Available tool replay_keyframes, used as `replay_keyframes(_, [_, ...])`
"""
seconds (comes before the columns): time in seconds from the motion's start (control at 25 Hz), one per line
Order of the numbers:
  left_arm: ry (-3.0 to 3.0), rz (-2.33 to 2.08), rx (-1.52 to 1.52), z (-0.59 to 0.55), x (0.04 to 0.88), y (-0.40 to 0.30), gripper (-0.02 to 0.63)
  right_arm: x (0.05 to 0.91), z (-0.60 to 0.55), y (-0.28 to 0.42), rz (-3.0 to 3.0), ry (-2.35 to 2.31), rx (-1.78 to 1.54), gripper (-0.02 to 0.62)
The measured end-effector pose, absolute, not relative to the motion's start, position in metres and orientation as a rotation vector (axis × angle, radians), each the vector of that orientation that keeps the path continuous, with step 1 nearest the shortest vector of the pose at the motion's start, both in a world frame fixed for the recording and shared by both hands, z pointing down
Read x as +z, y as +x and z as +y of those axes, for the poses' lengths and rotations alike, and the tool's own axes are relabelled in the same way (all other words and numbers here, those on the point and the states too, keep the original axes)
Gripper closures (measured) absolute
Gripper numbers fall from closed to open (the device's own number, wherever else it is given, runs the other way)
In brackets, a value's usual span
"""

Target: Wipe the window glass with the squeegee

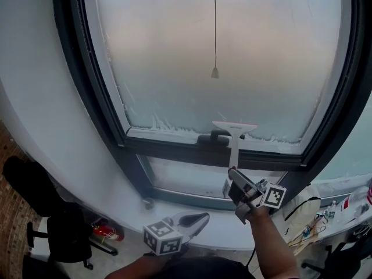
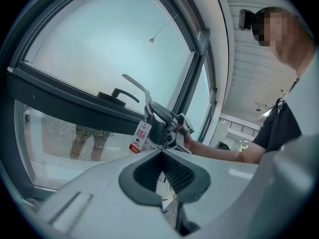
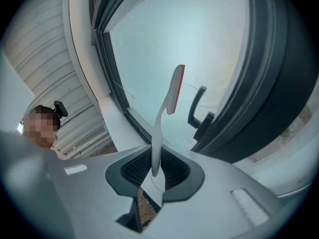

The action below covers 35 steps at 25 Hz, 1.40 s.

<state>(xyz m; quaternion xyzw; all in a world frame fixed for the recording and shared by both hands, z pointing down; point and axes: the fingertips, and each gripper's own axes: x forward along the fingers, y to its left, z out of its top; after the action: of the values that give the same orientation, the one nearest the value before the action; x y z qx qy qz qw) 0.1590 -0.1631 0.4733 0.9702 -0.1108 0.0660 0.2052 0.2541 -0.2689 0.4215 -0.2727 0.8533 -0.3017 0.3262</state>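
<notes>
A white squeegee (image 1: 234, 129) stands upright, its blade against the bottom edge of the foam-streaked window glass (image 1: 221, 51), just right of the black window handle (image 1: 210, 138). My right gripper (image 1: 233, 179) is shut on the lower end of the handle. In the right gripper view the handle (image 3: 156, 143) rises from between the jaws to the red-edged blade (image 3: 175, 88). My left gripper (image 1: 200, 218) hangs lower and to the left, shut with nothing in it. Its own view looks toward the right gripper (image 2: 167, 126) and a paper tag (image 2: 141, 137) hanging from the squeegee.
A thin blind cord with a pull (image 1: 215, 72) hangs in front of the glass. The dark window frame (image 1: 174, 150) and white sill (image 1: 116, 193) lie below. A black office chair (image 1: 58, 225) stands at the lower left; cables and small clutter (image 1: 322, 214) lie at the right.
</notes>
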Motion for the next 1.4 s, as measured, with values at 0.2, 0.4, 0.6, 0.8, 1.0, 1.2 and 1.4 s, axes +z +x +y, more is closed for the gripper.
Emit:
replay_keyframes(0.2, [2.737,-0.316,0.171,-0.163,0.465,0.175,0.606,0.372,-0.255,0.294,2.286,-0.778,-0.669,0.512])
replay_keyframes(0.4, [2.753,-0.288,0.155,-0.163,0.46,0.194,0.606,0.299,-0.244,0.341,2.34,-0.792,-0.474,0.511])
replay_keyframes(0.6, [2.758,-0.292,0.15,-0.16,0.454,0.215,0.606,0.234,-0.24,0.374,2.39,-0.817,-0.323,0.512])
replay_keyframes(0.8, [2.77,-0.283,0.143,-0.156,0.449,0.233,0.606,0.182,-0.241,0.391,2.429,-0.792,-0.206,0.512])
replay_keyframes(1.0, [2.768,-0.321,0.131,-0.158,0.446,0.241,0.606,0.155,-0.25,0.403,2.443,-0.745,-0.203,0.512])
replay_keyframes(1.2, [2.775,-0.331,0.121,-0.158,0.446,0.246,0.606,0.149,-0.252,0.407,2.453,-0.704,-0.2,0.511])
replay_keyframes(1.4, [2.767,-0.358,0.112,-0.16,0.448,0.252,0.606,0.152,-0.255,0.409,2.459,-0.679,-0.223,0.512])
